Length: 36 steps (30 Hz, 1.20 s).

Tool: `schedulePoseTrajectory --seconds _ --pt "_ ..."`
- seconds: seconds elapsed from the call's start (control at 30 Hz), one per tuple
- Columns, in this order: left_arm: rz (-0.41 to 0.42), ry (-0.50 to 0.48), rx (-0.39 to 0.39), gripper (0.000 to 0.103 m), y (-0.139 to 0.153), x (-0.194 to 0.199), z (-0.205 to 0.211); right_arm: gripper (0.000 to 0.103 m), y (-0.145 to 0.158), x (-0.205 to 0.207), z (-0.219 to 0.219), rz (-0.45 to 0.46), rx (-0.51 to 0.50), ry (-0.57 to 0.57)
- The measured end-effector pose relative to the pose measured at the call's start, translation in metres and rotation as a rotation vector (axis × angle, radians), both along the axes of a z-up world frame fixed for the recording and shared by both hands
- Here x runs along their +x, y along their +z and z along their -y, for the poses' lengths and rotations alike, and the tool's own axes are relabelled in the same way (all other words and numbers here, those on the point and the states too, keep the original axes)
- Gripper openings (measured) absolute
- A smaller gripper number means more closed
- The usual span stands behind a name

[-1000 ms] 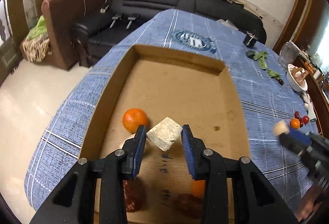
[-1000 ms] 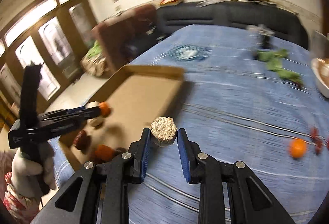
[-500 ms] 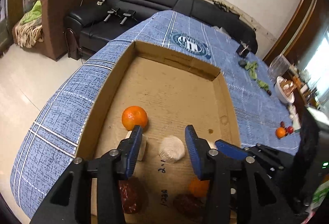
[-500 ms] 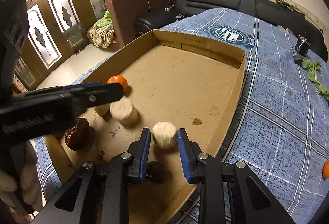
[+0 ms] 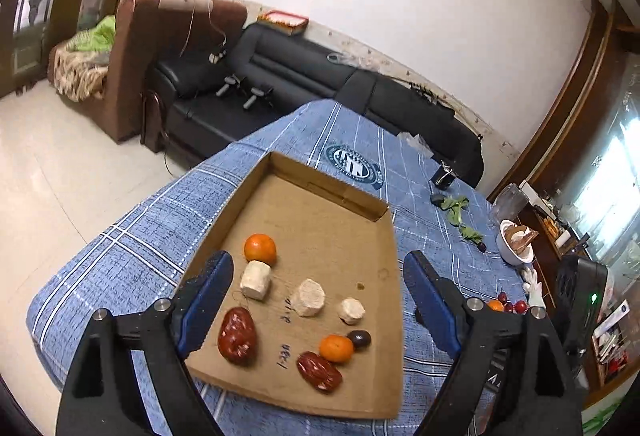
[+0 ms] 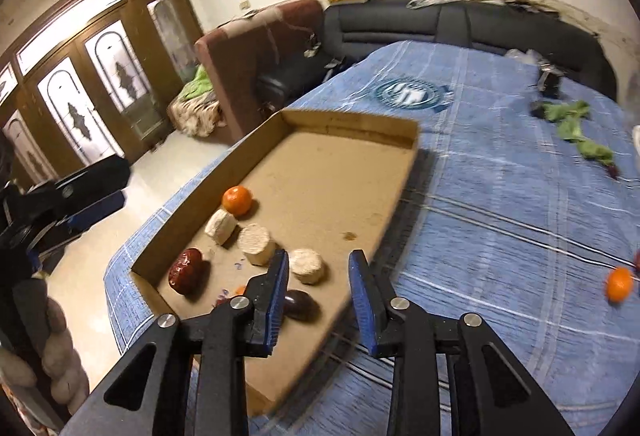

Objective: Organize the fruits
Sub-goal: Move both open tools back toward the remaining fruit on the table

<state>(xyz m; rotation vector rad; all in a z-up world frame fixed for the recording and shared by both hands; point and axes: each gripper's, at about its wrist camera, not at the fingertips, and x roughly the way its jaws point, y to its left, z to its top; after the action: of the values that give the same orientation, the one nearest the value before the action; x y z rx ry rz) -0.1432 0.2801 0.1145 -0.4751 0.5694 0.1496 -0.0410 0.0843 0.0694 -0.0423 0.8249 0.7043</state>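
A shallow cardboard tray (image 5: 384, 260) (image 6: 404, 172) lies on the blue checked tablecloth. In it are three pale fruit chunks (image 5: 308, 297) (image 6: 306, 265), two oranges (image 5: 260, 247) (image 6: 237, 200), two red dates (image 5: 237, 330) (image 6: 185, 270) and a dark grape (image 5: 359, 338) (image 6: 298, 305). My left gripper (image 5: 316, 296) is wide open and empty, raised above the tray's near end. My right gripper (image 6: 318, 286) is open and empty, just above the tray's near right corner, with the nearest chunk lying in front of its left finger.
On the cloth to the right lie an orange (image 6: 619, 283) (image 5: 496, 305) and red berries (image 5: 514, 306). Green leaves (image 6: 572, 124), a small black object (image 6: 550, 80) and a white bowl (image 5: 514, 242) sit farther back. Sofas stand behind the table.
Both grippers let go of their pale chunks into the tray, opened and pulled back up. The left gripper opened much wider.
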Motion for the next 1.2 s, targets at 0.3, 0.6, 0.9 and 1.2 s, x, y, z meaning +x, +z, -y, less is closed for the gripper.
schedulePoseTrajectory --seconds 0.3,0.6,0.9,1.2 --pt "0.036 0.020 0.159 0.087 0.020 -0.017 0.042 0.067 0.028 -0.027 0.054 0.201 -0.042 -0.161" --pt "0.020 -0.061 0.046 0.087 0.012 -0.015 0.060 0.067 0.014 -0.029 0.112 0.156 0.168 -0.245" --pt "-0.009 -0.043 0.149 0.087 0.018 -0.019 0.079 0.067 -0.013 -0.017 0.124 -0.006 0.039 -0.238" --pt "-0.032 -0.089 0.134 0.087 0.013 -0.015 0.089 0.067 -0.017 -0.027 0.123 0.013 -0.004 -0.210"
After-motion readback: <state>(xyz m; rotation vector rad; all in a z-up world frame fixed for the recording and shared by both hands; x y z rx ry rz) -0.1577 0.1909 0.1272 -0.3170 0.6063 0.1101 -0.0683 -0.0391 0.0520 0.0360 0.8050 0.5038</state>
